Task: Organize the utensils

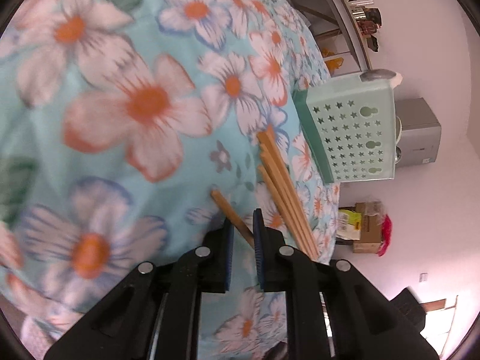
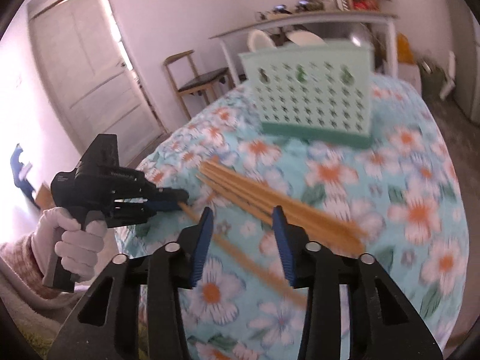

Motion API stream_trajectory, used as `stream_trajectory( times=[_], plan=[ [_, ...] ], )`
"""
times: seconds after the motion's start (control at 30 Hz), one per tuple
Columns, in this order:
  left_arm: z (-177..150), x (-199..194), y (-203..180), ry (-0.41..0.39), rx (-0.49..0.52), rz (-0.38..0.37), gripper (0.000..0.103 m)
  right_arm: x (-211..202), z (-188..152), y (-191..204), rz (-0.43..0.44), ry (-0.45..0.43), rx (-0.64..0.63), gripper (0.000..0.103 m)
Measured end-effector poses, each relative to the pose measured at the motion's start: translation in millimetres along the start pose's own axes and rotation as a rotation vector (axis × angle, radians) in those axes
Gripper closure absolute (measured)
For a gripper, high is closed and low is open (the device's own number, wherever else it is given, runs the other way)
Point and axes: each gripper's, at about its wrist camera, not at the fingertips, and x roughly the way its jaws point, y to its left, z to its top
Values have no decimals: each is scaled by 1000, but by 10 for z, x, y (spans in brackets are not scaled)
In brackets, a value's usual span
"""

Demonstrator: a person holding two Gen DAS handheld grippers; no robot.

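Observation:
My left gripper (image 1: pixel 243 225) is shut on the end of a single wooden chopstick (image 1: pixel 231 213), which slants across the floral tablecloth (image 1: pixel 120 120). Several more chopsticks (image 1: pixel 283 186) lie in a bundle just right of it. The right wrist view shows the left gripper (image 2: pixel 177 201) gripping the chopstick (image 2: pixel 255 264), which runs under my right gripper (image 2: pixel 243 219). My right gripper is open and empty, above the cloth, near the bundle (image 2: pixel 270 201). A mint-green perforated utensil holder (image 2: pixel 312 90) stands beyond the bundle; it also shows in the left wrist view (image 1: pixel 351 132).
The round table's edge (image 2: pixel 144 162) falls away at the left. A gloved hand (image 2: pixel 75 240) holds the left gripper. Beyond stand a wooden chair (image 2: pixel 195 72), a door (image 2: pixel 90 66), a cluttered shelf (image 2: pixel 315 18) and cardboard boxes (image 1: pixel 366 225).

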Motion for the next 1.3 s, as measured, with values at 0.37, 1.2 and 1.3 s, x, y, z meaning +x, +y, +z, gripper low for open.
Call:
stream_trajectory(
  times=[0.37,1.2,1.3],
  plan=[
    [50,-294,166,-80,19,59,91,859,279,393,62,194,-299,91],
    [27,-377,275,-73,46,34,91,1480,304,787,12,312,-508,92],
    [21,-375,257,-78,48,37,91,1427,309,808,2,293,-500,96]
  ],
)
